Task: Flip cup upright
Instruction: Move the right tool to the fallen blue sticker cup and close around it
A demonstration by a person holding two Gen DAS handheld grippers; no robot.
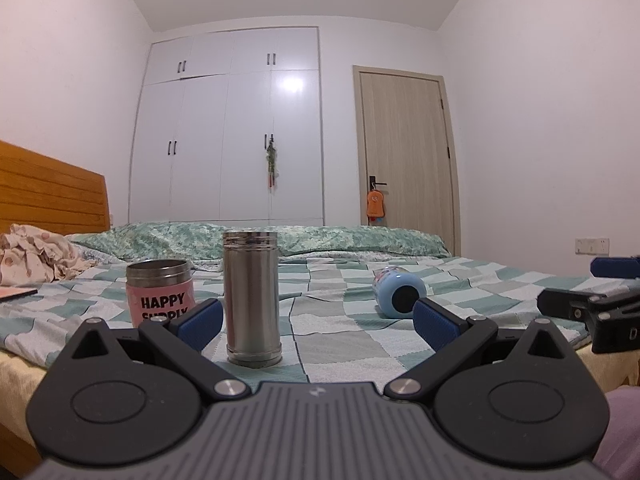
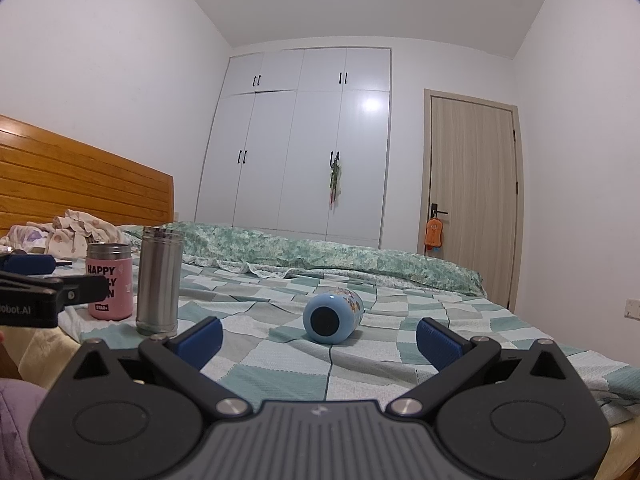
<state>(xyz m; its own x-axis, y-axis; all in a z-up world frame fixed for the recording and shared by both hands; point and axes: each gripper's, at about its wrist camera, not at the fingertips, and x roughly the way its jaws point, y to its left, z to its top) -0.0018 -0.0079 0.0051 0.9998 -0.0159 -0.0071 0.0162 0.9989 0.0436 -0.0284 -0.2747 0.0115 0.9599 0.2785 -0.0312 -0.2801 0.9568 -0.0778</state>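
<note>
A light blue cup [image 2: 332, 317] with a cartoon print lies on its side on the checked bedspread [image 2: 360, 364], its dark round end facing me. It also shows in the left wrist view [image 1: 398, 293], to the right. My right gripper [image 2: 318, 342] is open and empty, just short of the cup, which sits between the finger lines. My left gripper [image 1: 316, 322] is open and empty, just in front of a tall steel cup [image 1: 251, 297] that stands upright. A pink "HAPPY" cup [image 1: 160, 294] stands upright to its left.
The steel cup [image 2: 159, 280] and pink cup [image 2: 110, 282] stand left of the right gripper. A folded green quilt [image 2: 320, 252] lies across the bed behind. Crumpled clothes [image 1: 32, 252] lie by the wooden headboard [image 1: 48, 192]. White wardrobe [image 1: 228, 128] and door [image 1: 408, 152] stand beyond.
</note>
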